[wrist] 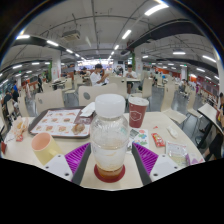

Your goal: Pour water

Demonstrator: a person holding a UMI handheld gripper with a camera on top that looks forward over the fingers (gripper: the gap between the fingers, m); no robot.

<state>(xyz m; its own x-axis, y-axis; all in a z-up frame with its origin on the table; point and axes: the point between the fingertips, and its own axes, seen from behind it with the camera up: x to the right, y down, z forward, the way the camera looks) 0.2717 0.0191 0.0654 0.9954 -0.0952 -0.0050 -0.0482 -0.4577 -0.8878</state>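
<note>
bottle [109,135] held in claw [110,158]

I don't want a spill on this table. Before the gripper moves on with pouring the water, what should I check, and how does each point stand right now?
1. Clear plastic bottle with white cap between the gripper fingers: ok.
2. Both fingers pressing the bottle: cannot tell.
3. White cap off for pouring: not ok, it is on.
4. Bottle upright: ok.
5. Dark red paper cup upright beyond the bottle: ok.
6. Translucent plastic cup beside the bottle clear of the path: cannot tell.
</note>
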